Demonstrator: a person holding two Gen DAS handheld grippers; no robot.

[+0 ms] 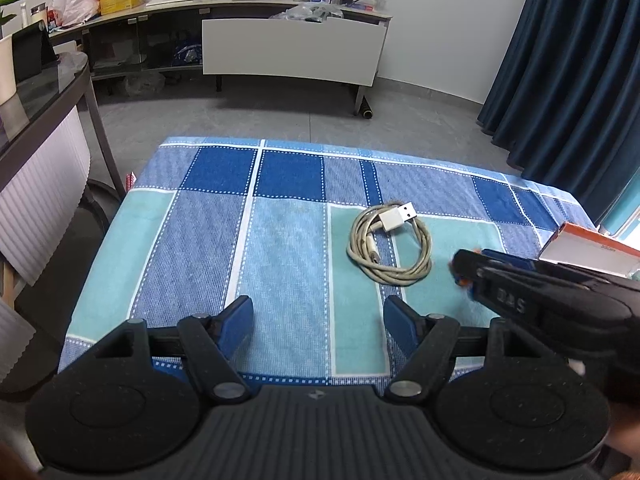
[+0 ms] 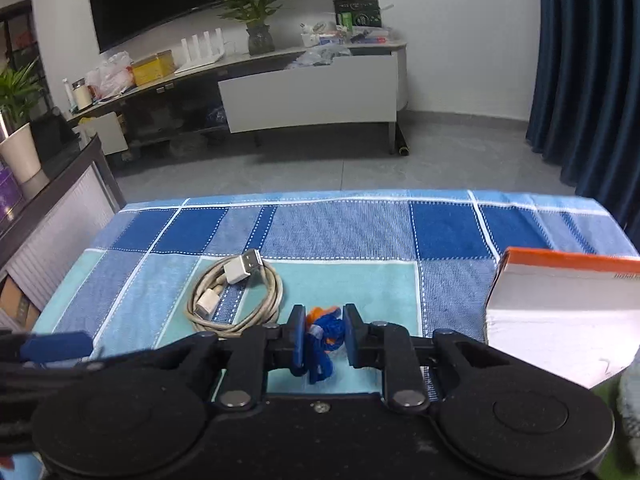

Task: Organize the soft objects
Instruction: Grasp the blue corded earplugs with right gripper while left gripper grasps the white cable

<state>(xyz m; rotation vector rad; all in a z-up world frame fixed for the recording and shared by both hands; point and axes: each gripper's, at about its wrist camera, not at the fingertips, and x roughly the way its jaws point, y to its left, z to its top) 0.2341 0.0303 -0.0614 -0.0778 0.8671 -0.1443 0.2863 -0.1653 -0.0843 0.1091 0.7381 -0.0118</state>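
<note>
Pinching the blue-and-orange cord bundle [image 2: 325, 334] on the checked cloth [image 2: 360, 228], the right gripper [image 2: 323, 334] has only begun; left gripper [image 1: 318, 320] hangs spread and empty, coiled USB cable [image 1: 390, 246] untouched, box [image 2: 560, 312] nearby

Cable [image 2: 234, 294] left of box [image 2: 560, 316]

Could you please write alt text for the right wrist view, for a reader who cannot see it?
The right gripper is closed on a small blue and orange cord bundle just above a blue checked tablecloth. A coiled beige USB cable lies to its left, and a white box with an orange edge sits to its right.
</note>
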